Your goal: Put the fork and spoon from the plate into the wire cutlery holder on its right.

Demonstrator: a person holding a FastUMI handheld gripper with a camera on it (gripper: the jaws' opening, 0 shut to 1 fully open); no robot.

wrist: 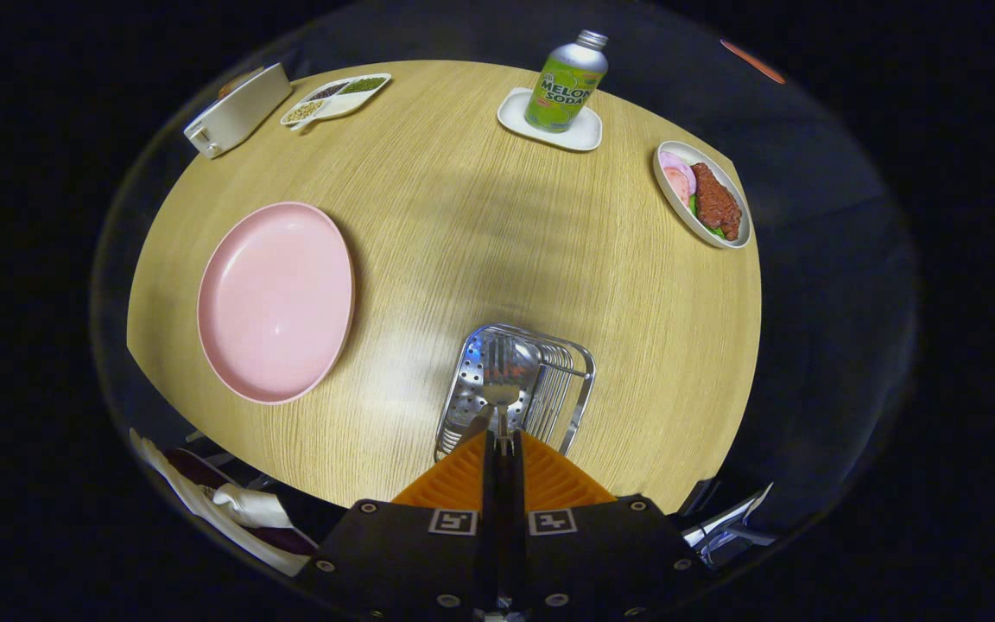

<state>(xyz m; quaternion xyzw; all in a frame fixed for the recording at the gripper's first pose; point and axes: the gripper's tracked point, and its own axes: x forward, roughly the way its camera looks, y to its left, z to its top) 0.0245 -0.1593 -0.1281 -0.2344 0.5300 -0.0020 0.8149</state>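
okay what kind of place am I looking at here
Most likely a staged dining table: a round wooden table set with a pink plate, a soda bottle and a dish of food. The gripper holds a fork.

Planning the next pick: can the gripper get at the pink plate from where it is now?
Probably not yet. The gripper is shut on a utensil held over the wire cutlery holder. The pink plate lies apart to the holder's left, with bare table between, so the path looks free once it lets go.

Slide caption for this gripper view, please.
Gripper fingers shut on a fork over the wire cutlery holder, right of the empty pink plate.
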